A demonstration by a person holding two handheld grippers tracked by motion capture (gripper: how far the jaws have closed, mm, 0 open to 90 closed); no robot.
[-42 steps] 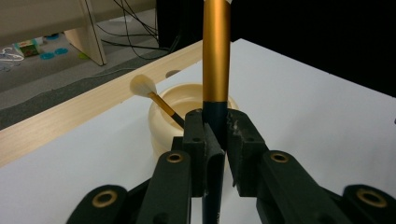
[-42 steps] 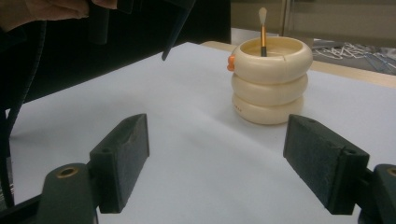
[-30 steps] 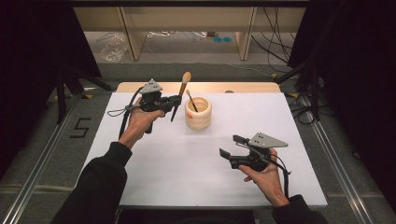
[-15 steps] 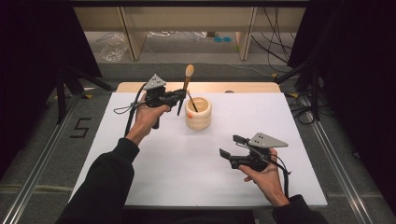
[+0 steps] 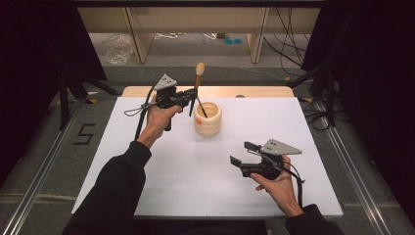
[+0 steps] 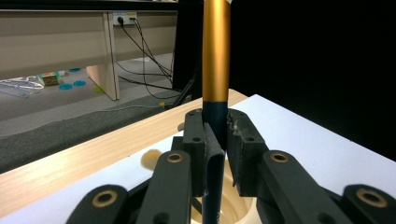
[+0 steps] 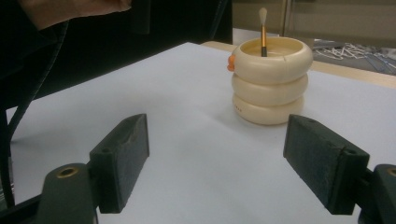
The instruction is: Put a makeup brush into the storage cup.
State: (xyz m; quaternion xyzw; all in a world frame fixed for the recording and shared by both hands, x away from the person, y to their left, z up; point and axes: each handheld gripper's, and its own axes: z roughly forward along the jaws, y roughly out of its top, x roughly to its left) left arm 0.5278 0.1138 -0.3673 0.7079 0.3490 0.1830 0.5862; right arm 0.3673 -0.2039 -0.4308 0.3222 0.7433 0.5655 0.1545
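A cream ringed cup (image 5: 209, 122) stands on the white table top (image 5: 171, 181), with a thin dark-handled brush (image 5: 201, 108) leaning inside it. My left gripper (image 5: 192, 98) is held just left of the cup's rim, shut on a second brush (image 5: 198, 73) that stands nearly upright with its tan tip on top. In the left gripper view the gripper (image 6: 215, 135) clamps the brush's dark handle below the gold ferrule (image 6: 215, 56), above the cup (image 6: 236, 205). My right gripper (image 5: 241, 152) hovers open at the front right. Its view shows the gripper (image 7: 217, 158) facing the cup (image 7: 272, 79).
A wooden strip (image 5: 254, 91) runs along the table's far edge. Black curtains flank both sides, and cables (image 5: 288, 29) lie on the floor beyond. A small orange mark (image 7: 231, 63) sits on the cup's upper ring.
My left gripper has carried the brush right, close over the cup's left rim, and turned it more upright. The right gripper has stayed put and open.
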